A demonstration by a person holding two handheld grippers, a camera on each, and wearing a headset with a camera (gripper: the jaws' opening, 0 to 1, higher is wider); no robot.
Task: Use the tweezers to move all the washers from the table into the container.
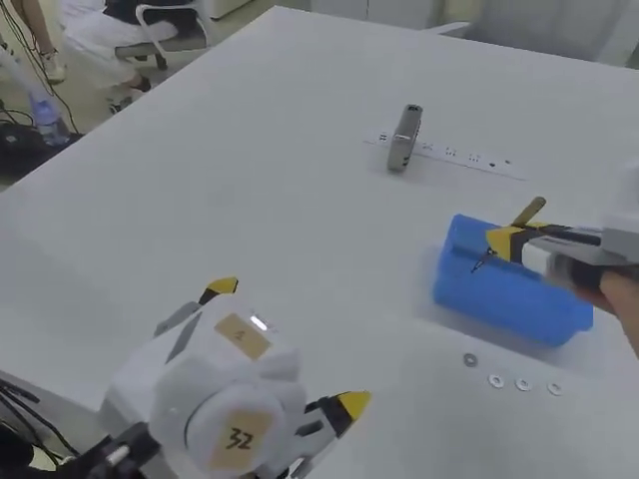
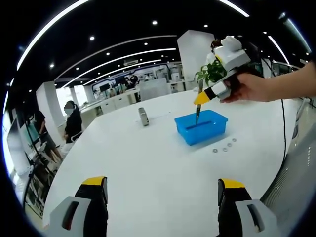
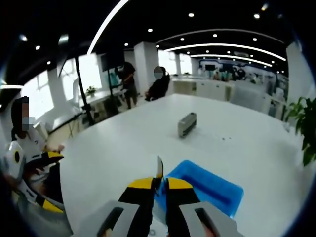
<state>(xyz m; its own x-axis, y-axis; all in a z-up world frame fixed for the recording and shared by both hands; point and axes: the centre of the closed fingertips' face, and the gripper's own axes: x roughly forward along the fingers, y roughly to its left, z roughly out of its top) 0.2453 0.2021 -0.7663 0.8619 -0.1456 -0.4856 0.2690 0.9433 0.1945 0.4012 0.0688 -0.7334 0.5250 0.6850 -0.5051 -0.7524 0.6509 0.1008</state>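
Blue container (image 1: 504, 289) on white table (image 1: 250, 180) | four washers (image 1: 496, 380) lie just beside it | right gripper (image 3: 159, 183) squeezes tweezers (image 3: 159, 168), tip above container; washer in tip too small to tell | left gripper (image 2: 162, 183) jaws wide apart, empty, far from container

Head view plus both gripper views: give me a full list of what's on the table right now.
Table: one, white, under everything.
Container: one, blue, right side of table.
Washers: four, silver, on table beside container.
Box: one, grey, far side.
Socket strip: one, white, next to box.
Tweezers: one, grey, tip over container.
Left hand-held gripper: yellow-tipped, open, empty.
Right hand-held gripper: yellow-tipped, shut on tweezers.
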